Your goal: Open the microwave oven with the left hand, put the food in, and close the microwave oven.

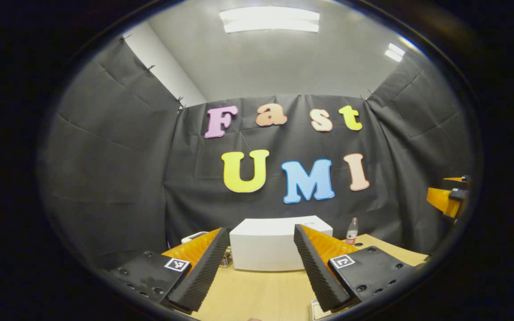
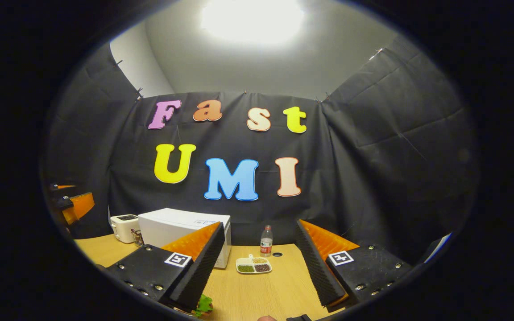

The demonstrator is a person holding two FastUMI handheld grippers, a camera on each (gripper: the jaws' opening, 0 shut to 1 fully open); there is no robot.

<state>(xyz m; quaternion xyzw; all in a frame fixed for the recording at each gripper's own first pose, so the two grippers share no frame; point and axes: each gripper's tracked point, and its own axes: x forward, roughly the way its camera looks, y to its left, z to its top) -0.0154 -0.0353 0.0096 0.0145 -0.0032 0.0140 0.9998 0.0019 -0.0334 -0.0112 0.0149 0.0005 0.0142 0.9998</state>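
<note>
Nearest the lens in left gripper view: left tool (image 1: 261, 272) gaping wide, nothing between fingers, hovering over bare wood tabletop (image 1: 261, 294). Right tool (image 2: 257, 272) likewise spread, empty, above same tabletop. Something green and leafy (image 2: 204, 305) at bottom edge by right tool's finger, poss. food, can't tell. Mid: divided dish (image 2: 253, 265) w/ green, tan, dark portions, likely the food, lying just right of microwave (image 1: 275, 245), apart from both tools. Microwave a white box toward back of tabletop, squarely ahead of left tool; door looks closed. Judgement: task at start, opening, loading, closing all left. Far: bottle (image 2: 266, 240) behind dish, toaster (image 2: 124, 227) left of microwave. Nothing blocks left tool's path.
</note>
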